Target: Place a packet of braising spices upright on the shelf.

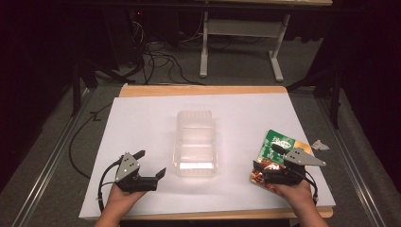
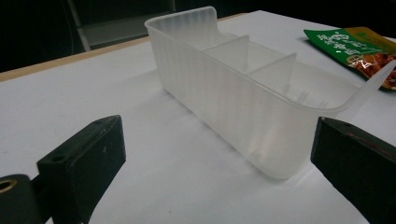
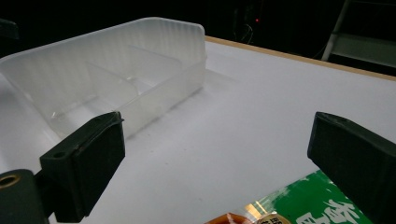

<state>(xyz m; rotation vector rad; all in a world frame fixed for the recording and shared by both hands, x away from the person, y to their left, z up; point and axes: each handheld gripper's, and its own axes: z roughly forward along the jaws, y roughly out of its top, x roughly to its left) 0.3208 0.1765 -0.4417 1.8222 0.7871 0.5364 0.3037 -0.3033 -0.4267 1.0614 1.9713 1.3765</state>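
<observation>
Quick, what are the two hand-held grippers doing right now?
Left hand-held gripper: open, holding nothing.
Right hand-held gripper: open over the snack packet, not gripping it.

Light falls from above onto the white sheet (image 1: 142,123), which glows bright while the room behind sinks into near black. The high view is soft and grainy — edges smear. A hot glare sits on the near end of the clear plastic tray (image 1: 195,142); its shadow on the far right side is faint. In both gripper views the near black jaws blur, and the snack packet (image 2: 359,46) is softly focused.
</observation>
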